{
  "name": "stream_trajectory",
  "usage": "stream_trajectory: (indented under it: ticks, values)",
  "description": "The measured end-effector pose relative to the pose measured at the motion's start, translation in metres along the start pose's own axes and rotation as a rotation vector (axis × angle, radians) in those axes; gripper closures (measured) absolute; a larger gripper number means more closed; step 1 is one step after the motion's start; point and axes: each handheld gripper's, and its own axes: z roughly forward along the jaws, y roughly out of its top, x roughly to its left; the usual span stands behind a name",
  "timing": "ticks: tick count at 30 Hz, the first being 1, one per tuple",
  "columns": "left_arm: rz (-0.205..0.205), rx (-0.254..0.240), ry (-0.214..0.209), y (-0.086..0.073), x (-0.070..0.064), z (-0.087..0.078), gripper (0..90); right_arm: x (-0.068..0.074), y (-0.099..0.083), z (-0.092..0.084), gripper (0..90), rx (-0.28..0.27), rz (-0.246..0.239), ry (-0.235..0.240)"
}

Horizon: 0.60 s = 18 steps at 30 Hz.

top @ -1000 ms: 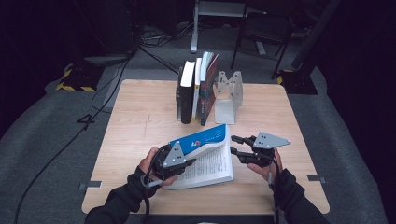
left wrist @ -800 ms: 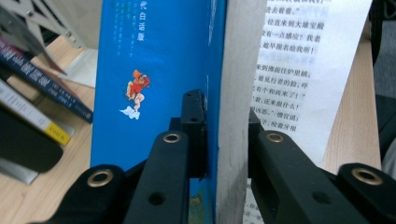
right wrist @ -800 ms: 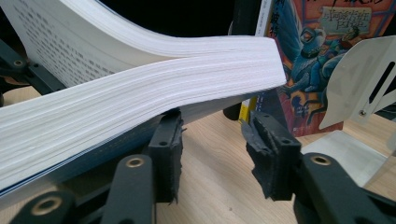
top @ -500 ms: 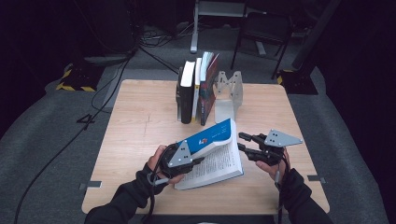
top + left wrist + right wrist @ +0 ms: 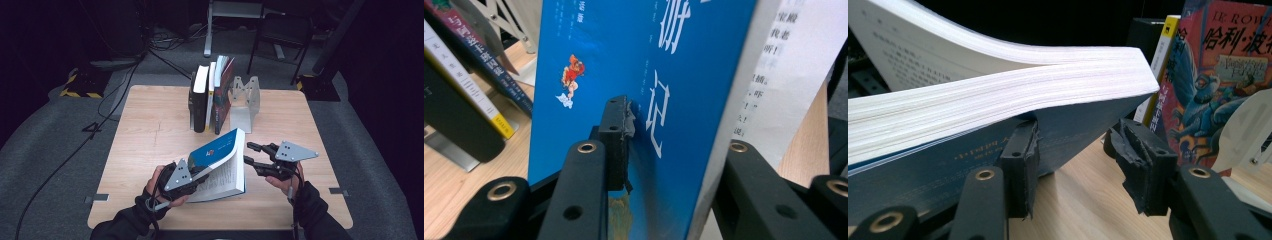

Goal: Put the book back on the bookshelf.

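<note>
A: Where are the hands?

B: Both forearms come in from the bottom of the high view. The left gripper (image 5: pixel 200 172) lies low at the near-left of the wooden table (image 5: pixel 150 125), pointing right into the blue paperback (image 5: pixel 220 150). The right gripper (image 5: pixel 250 152) is held level at the near-right, pointing left toward the book's page edge.

A: And the book itself?

B: It sits on the near middle of the table, front cover lifted and tilted up, pages fanned beneath, spine side toward the left hand.

A: Is the left gripper clamped?

B: Its jaws have just been opening. In the left gripper view the cover runs between them; 1 pad (image 5: pixel 616 142) lies against the blue face, the other jaw sits at the cover's white edge. So it grasps the cover, though loosely.

A: The right?

B: Its jaws have just been opening too. The right gripper view shows them apart and released: 1 pad (image 5: pixel 1020 167) lies at the dark underside of the book, the other stands clear over bare wood.

A: Anything 1 view adds?

B: The right gripper view reads a Harry Potter cover (image 5: pixel 1220 80) among the standing row of books (image 5: pixel 210 97); the high view shows the metal bookend (image 5: pixel 245 100) beside that row.
</note>
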Motion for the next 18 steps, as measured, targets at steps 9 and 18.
stream_trajectory:
  ticks: [9,18]
  values:
    - [-0.033,0.052,0.082,-0.004,-0.003,-0.001,62.1,0.005,0.01,0.01,49.4,-0.024,-0.024,0.023]
    - [-0.059,0.054,0.089,-0.006,0.003,-0.002,69.3,0.008,0.016,0.017,47.9,-0.038,-0.029,0.034]
